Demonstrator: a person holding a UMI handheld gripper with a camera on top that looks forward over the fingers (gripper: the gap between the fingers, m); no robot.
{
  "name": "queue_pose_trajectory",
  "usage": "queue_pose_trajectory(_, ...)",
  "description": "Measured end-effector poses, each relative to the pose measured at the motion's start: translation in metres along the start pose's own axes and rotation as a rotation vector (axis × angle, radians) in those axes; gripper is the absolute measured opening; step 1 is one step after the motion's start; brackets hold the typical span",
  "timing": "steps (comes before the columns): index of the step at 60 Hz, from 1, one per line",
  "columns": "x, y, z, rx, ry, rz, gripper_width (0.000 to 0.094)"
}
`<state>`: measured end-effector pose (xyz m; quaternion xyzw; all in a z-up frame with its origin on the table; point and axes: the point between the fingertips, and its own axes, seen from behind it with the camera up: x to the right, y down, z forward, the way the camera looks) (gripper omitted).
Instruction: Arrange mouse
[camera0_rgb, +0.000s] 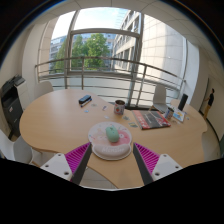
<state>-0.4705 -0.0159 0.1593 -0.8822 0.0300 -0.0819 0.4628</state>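
Your tool is held level above the bench, fingers spread and released either side of a round mat; the mouse rests on that mat.

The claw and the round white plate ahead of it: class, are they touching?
Apart. The gripper view shows bare wooden table between the claw fingertips and the plate rim; the claw is open.

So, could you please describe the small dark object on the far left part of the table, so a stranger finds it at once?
Start at the round wooden table before the big window. Beyond the open gripper and the round pale dish just ahead of its fingers, look far left. The small dark object lies alone there, flat and low, unlike the upright dark mug to its right.
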Motion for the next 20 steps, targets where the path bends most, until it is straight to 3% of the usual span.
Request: queue_pose_trajectory(20, -0.004, 0.006, -0.044, 0.021, 0.004, -0.015, 0.0849)
